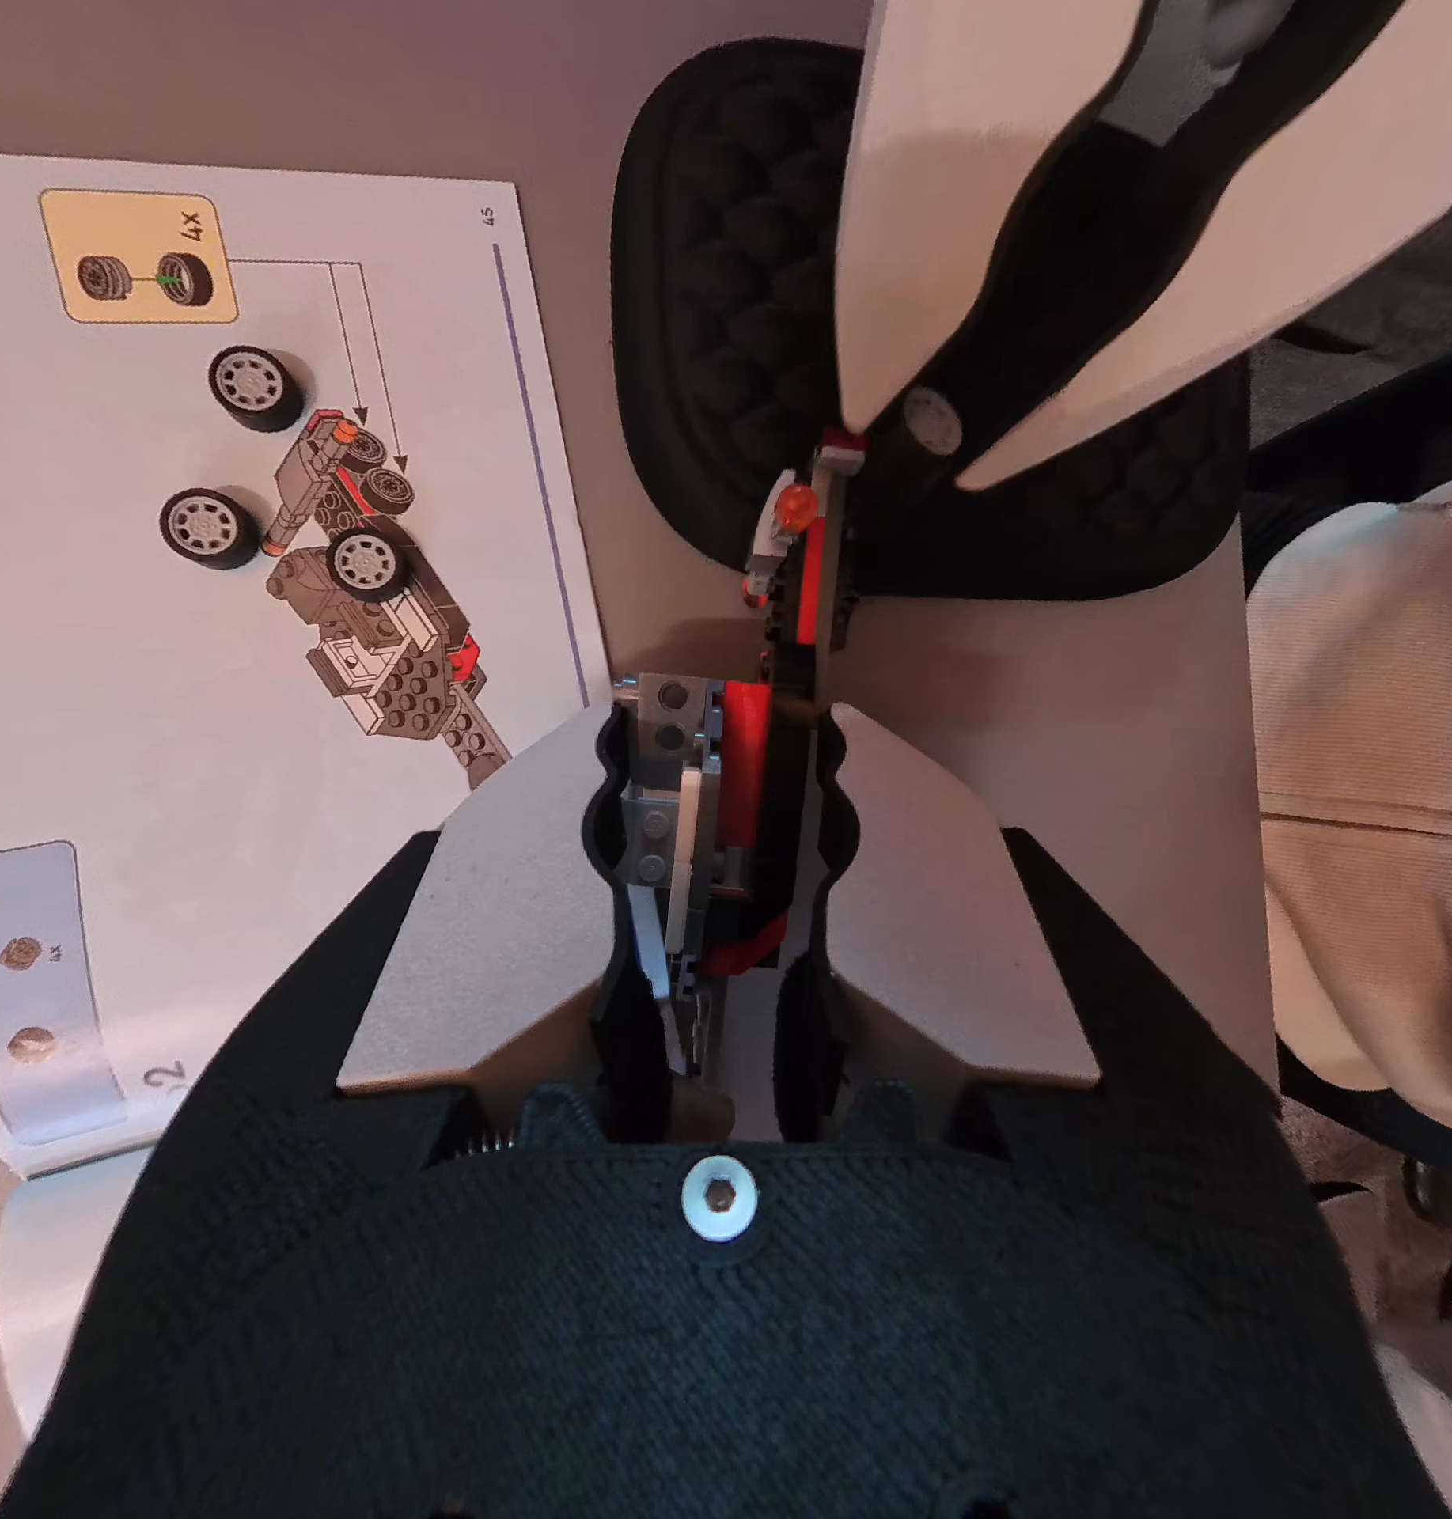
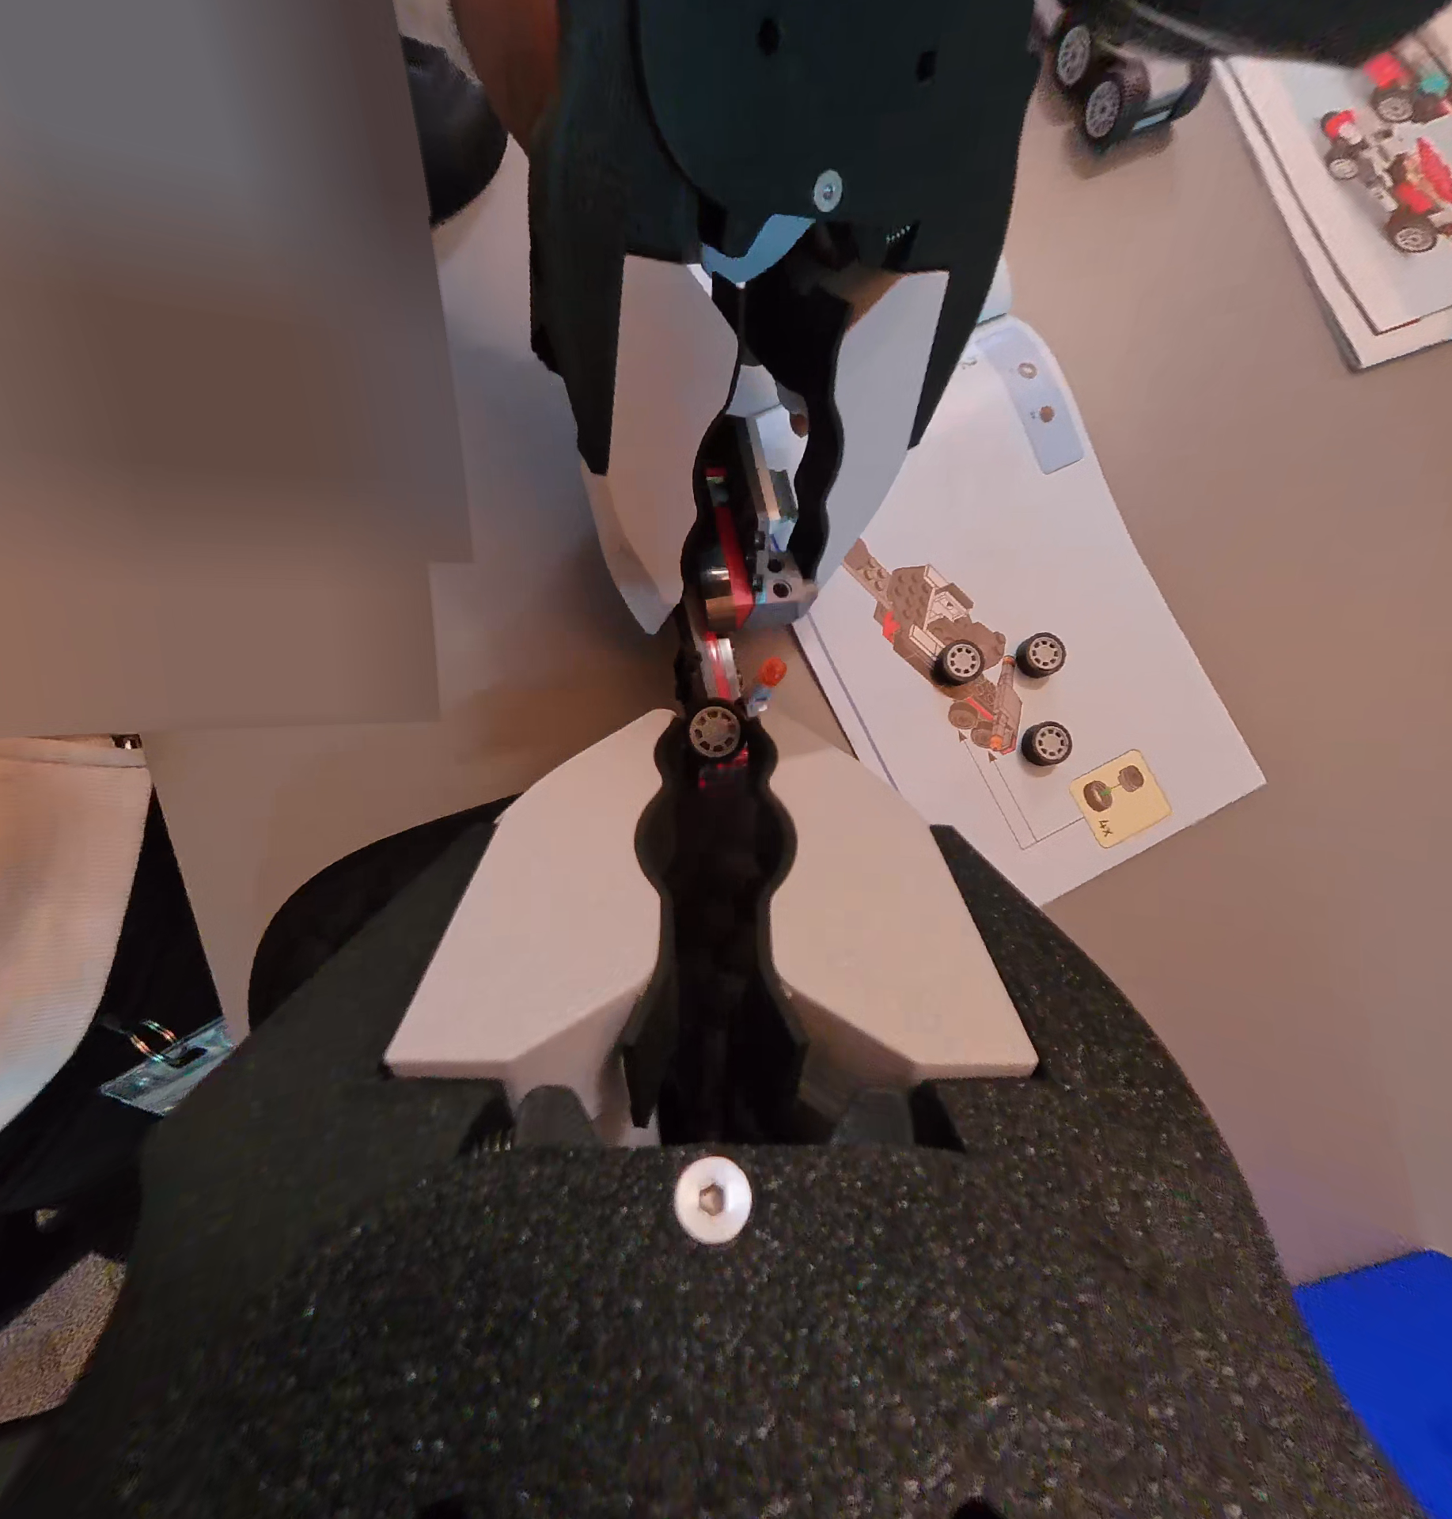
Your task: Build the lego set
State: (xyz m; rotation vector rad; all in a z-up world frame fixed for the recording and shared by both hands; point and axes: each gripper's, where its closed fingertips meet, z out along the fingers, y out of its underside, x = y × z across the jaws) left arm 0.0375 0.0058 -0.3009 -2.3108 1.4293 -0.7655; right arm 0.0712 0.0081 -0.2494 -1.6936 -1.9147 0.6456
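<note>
L gripper (image 1: 722,715) clamped on lego truck (image 1: 730,789); R gripper (image 2: 710,731) pinched a wheel (image 2: 716,728) at truck's far end. 3 spare wheels (image 1: 255,386) sat on manual (image 1: 171,657).

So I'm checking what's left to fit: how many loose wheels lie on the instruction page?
3. All lie on the open page: one farthest up in the left view, one below it, one right of that. Others may be hidden.

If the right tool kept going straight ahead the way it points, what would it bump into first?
Probably the lego car: the right tool already pinches a wheel at the car's near end. Beyond is the left tool, though depth is unclear.
</note>
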